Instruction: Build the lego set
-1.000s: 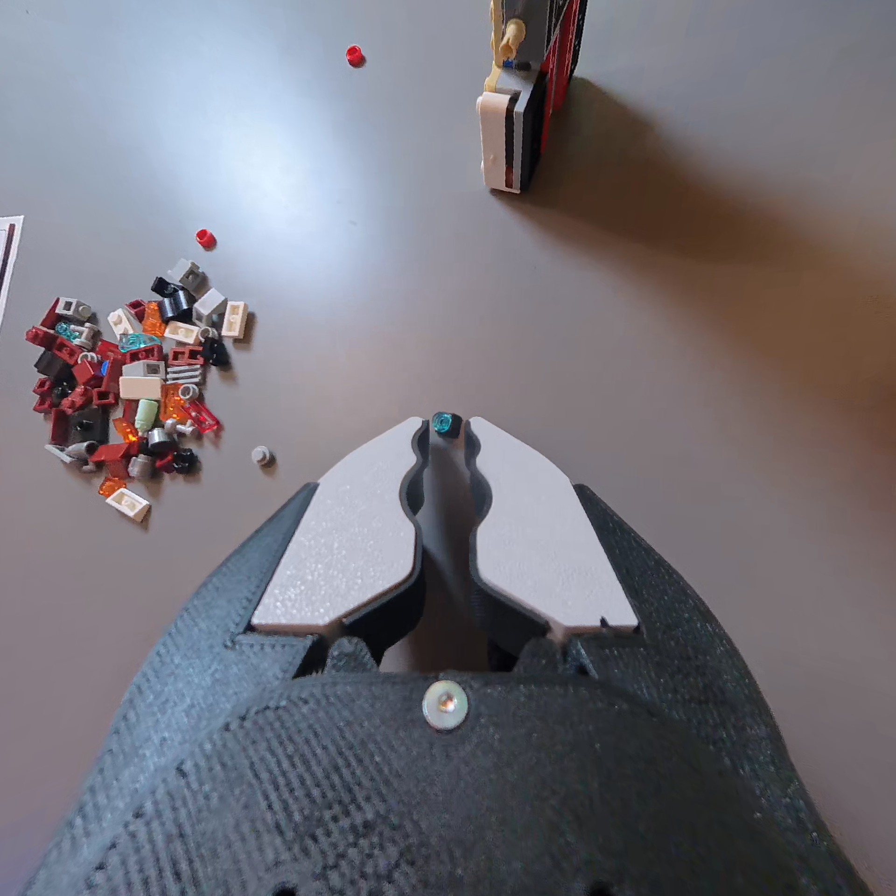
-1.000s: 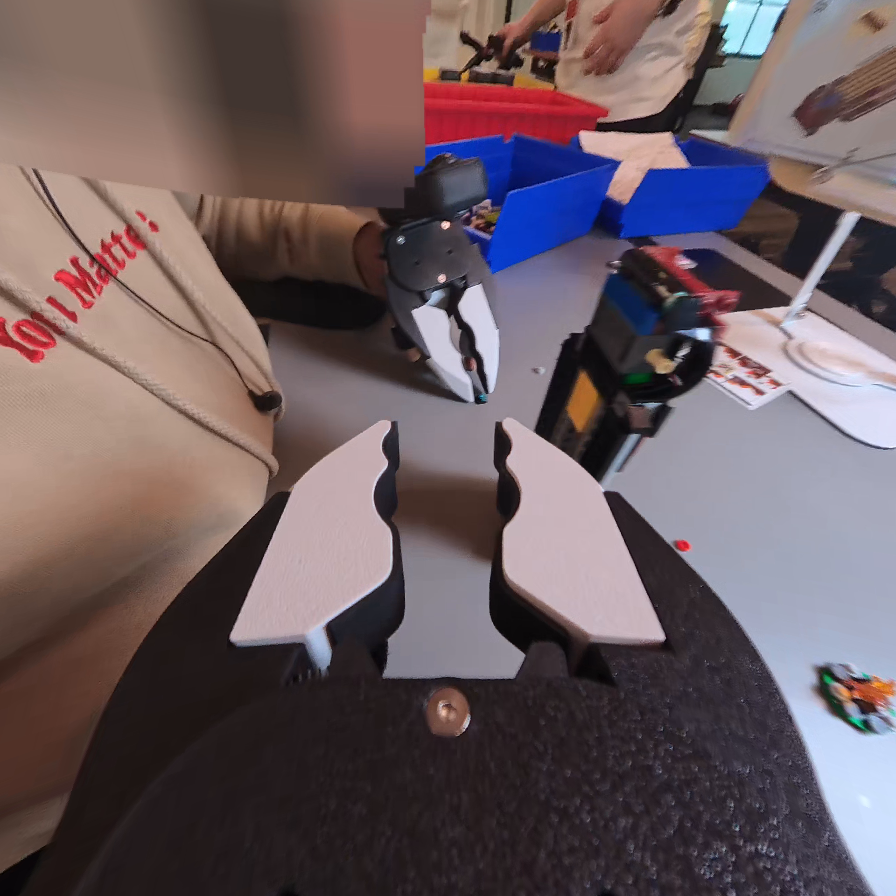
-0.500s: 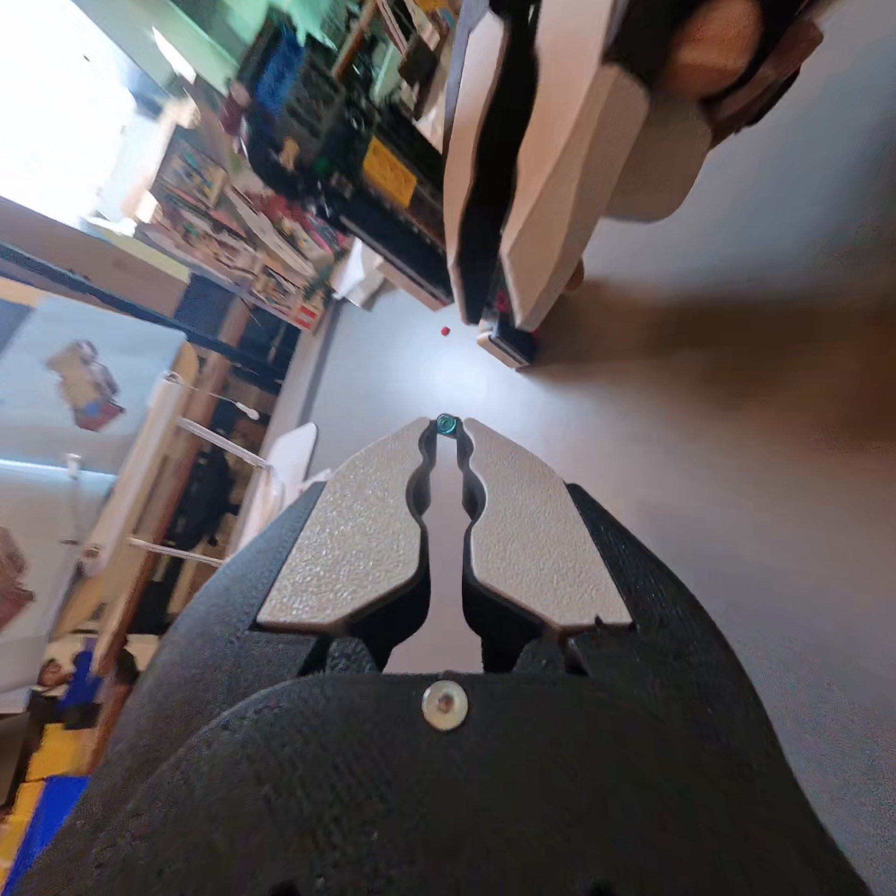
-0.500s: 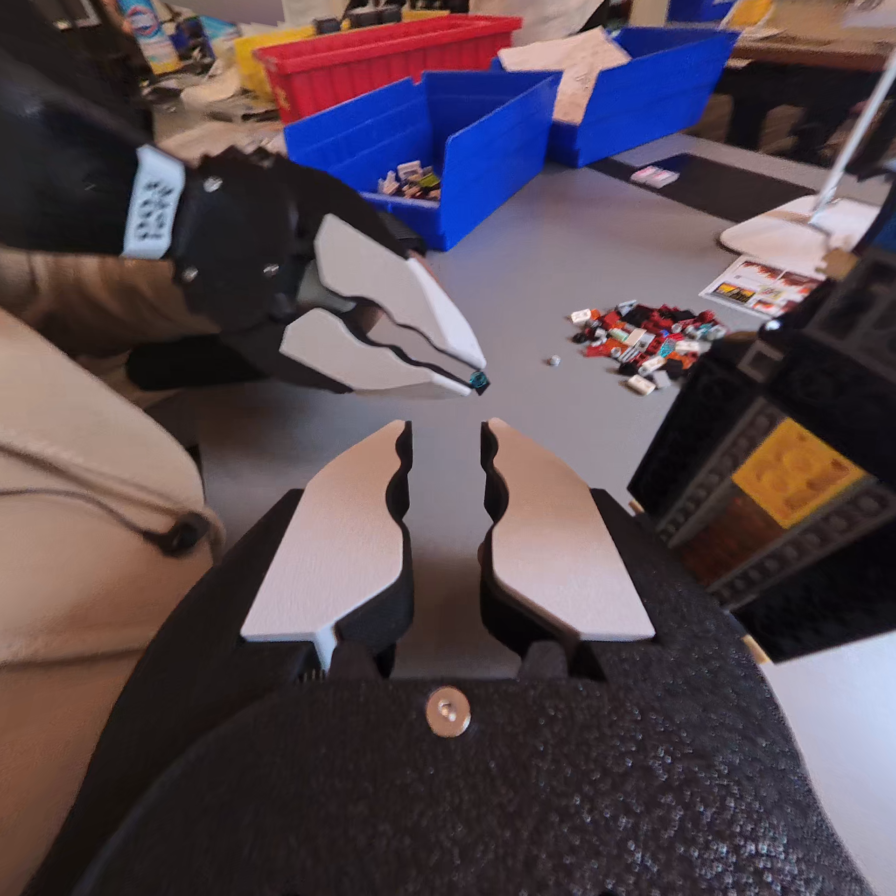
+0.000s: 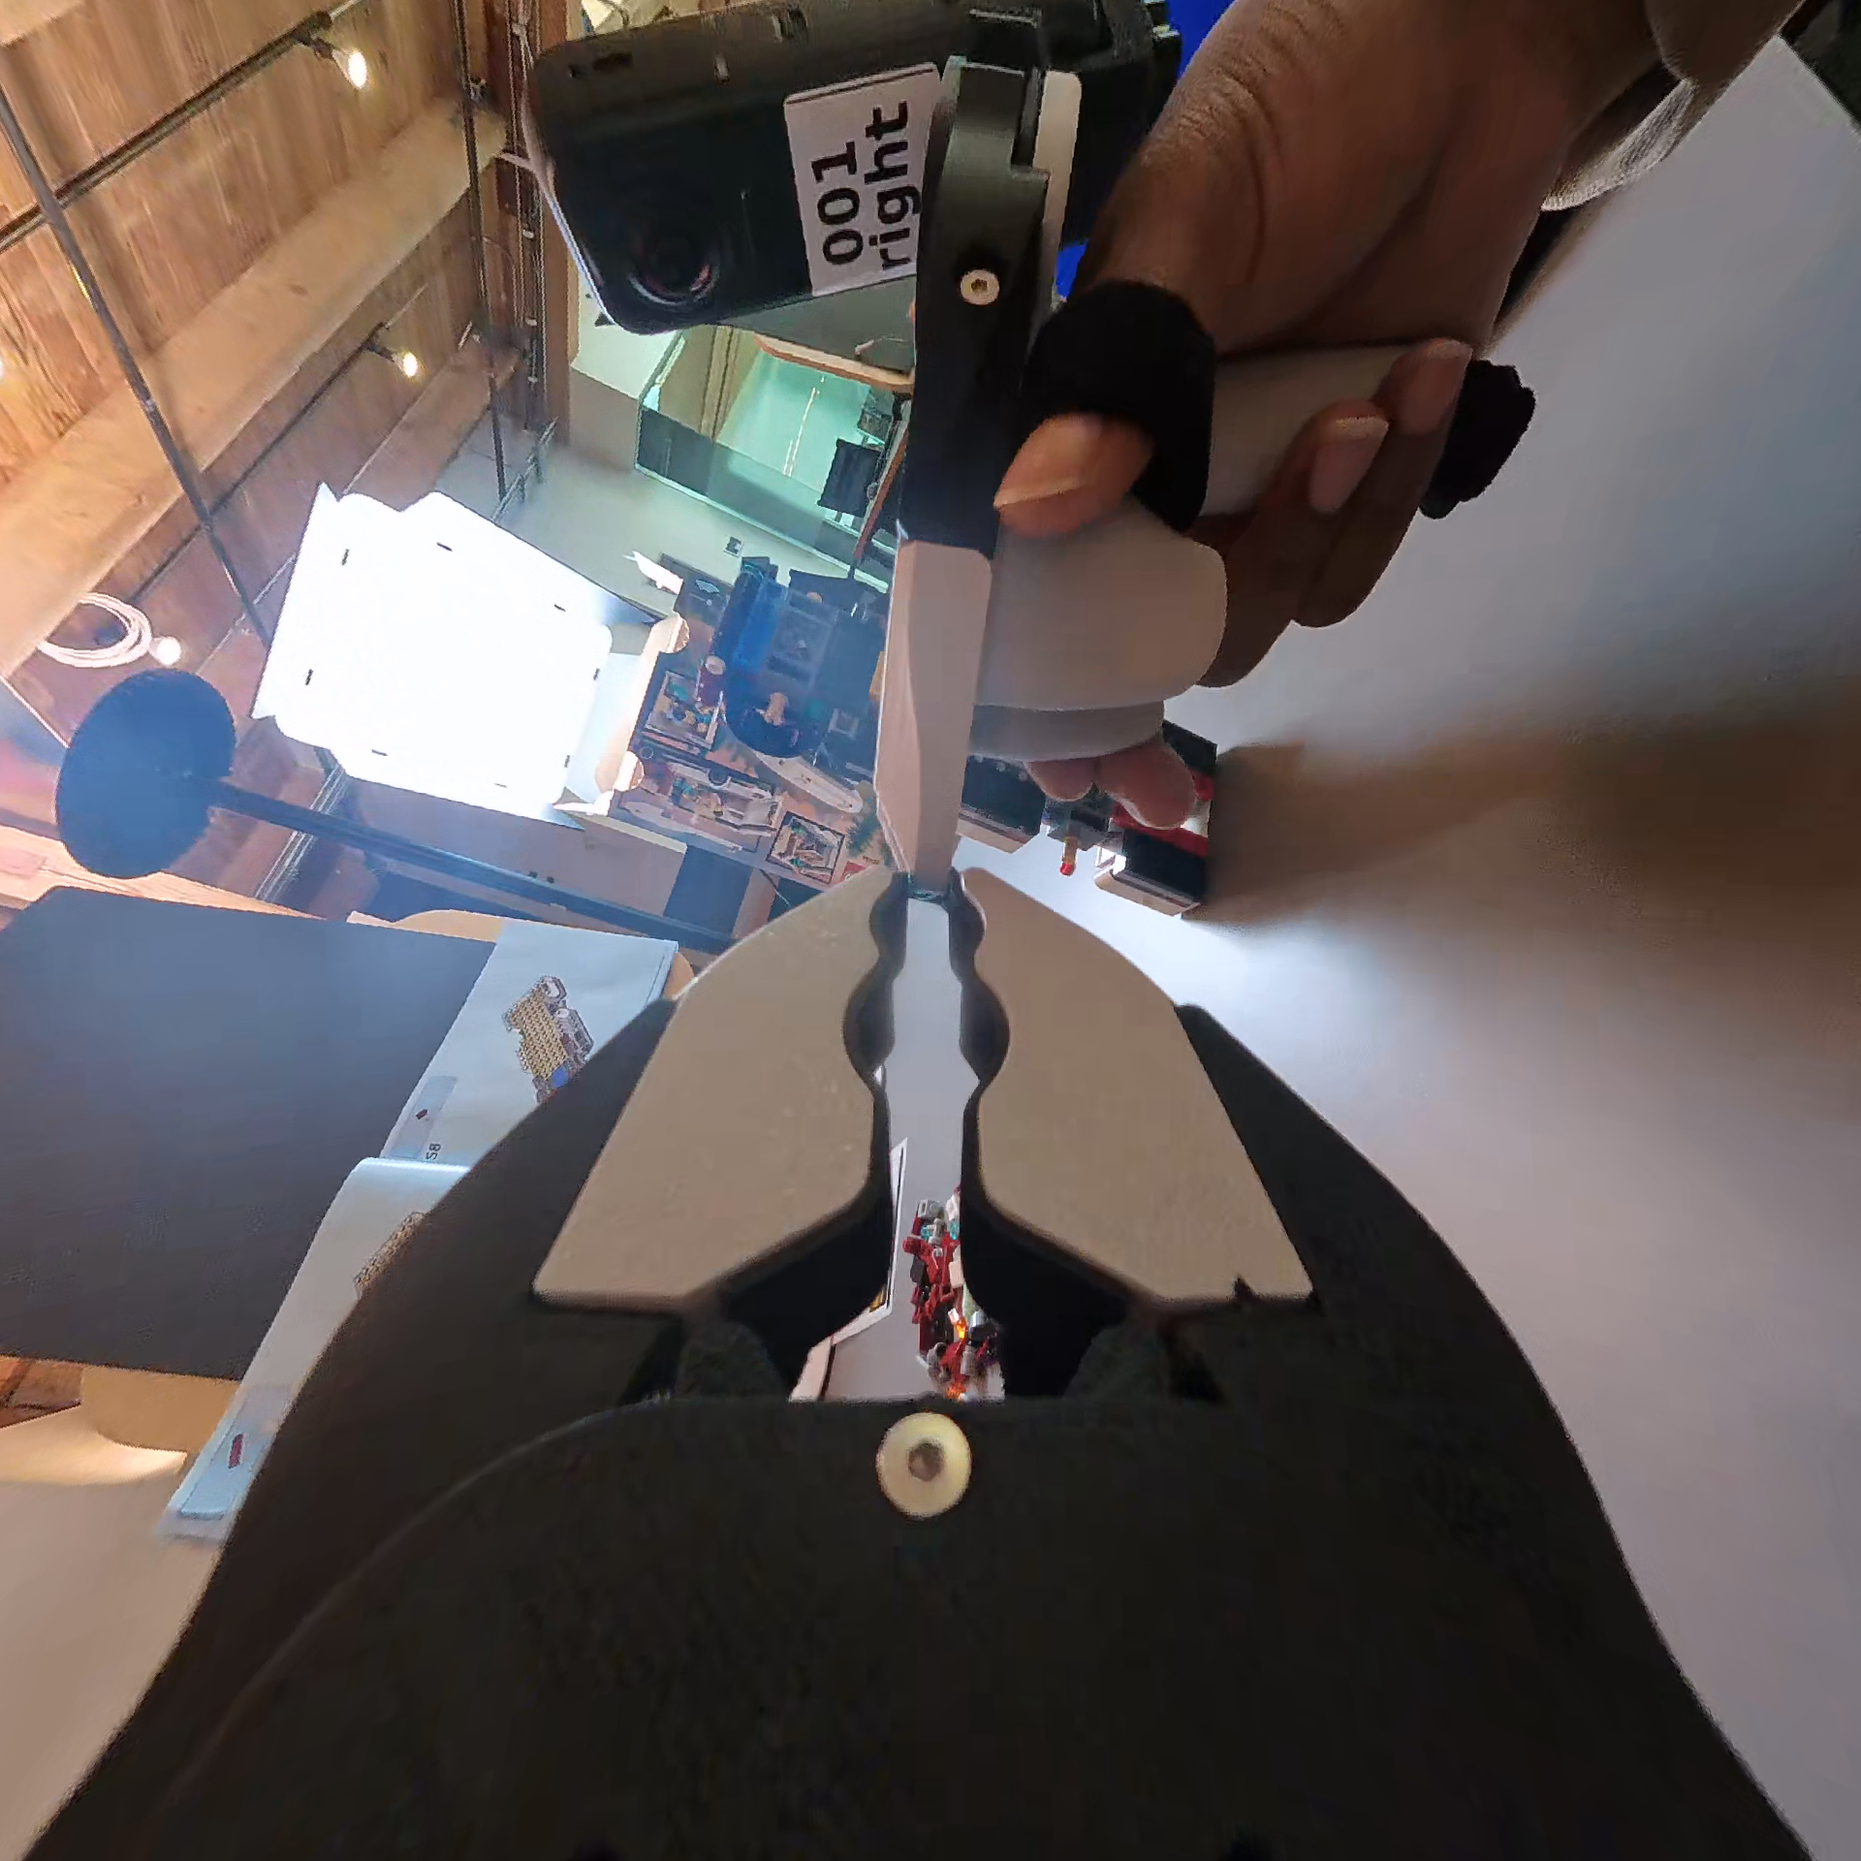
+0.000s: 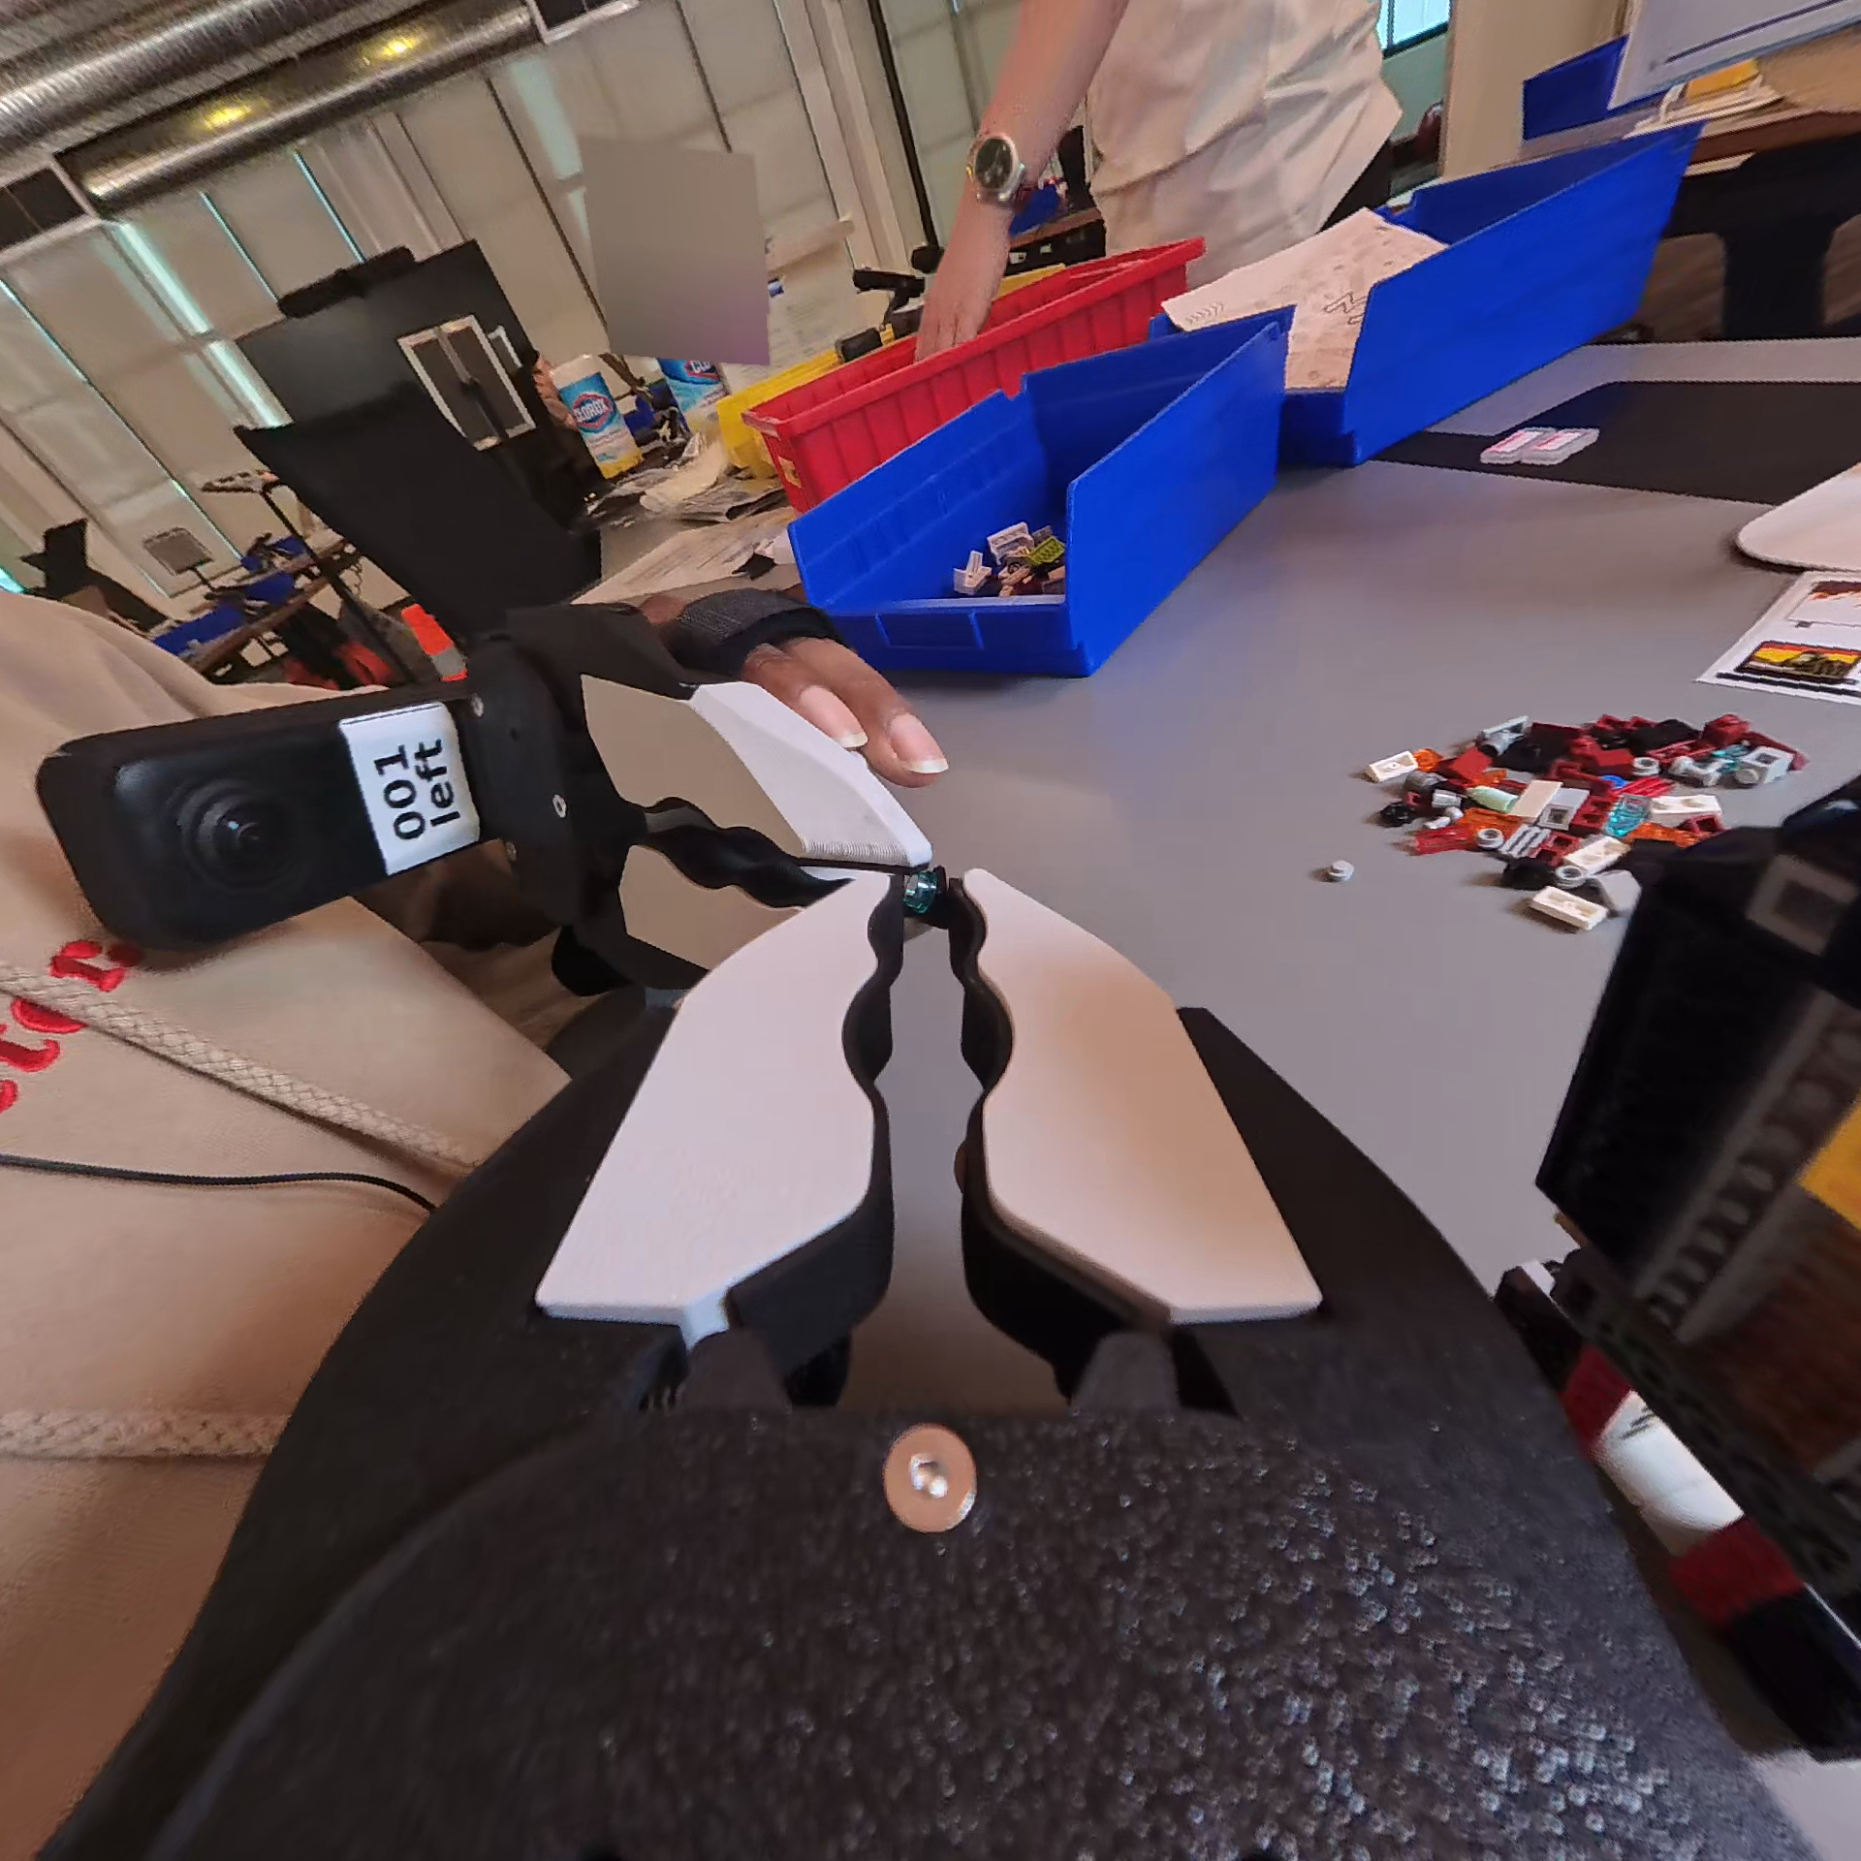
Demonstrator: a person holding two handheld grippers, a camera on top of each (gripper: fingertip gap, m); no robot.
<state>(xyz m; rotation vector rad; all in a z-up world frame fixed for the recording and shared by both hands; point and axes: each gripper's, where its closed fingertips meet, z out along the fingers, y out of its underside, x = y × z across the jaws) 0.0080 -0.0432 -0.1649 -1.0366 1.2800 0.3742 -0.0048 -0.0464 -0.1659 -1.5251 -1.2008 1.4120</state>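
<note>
1. Pinching a small teal stud [image 5: 927, 890] at its very tips, the left gripper [image 5: 926, 886] is clenched on it, clear of the grey table [image 5: 1511, 1007]. The right gripper [image 5: 921, 868], held in a hand [image 5: 1309, 252], comes in edge-on from above, and its tips meet the same stud. A brick model [image 5: 1158, 846] stands behind them on the table, near its far edge.
2. From the right wrist, the right gripper [image 6: 928, 884] is narrowed onto the stud [image 6: 918, 892], with a pad on either side. The left gripper [image 6: 921, 874] reaches in from the left, its upper finger on the stud. A loose brick pile [image 6: 1591, 796] lies towards the table's right edge, and a blue bin [image 6: 1007, 524] towards its far edge.
3. A second ago the left gripper pointed down at the table, already holding the stud. The right gripper stood wide open, well apart from it. Now the two are tip to tip on the one piece.
</note>
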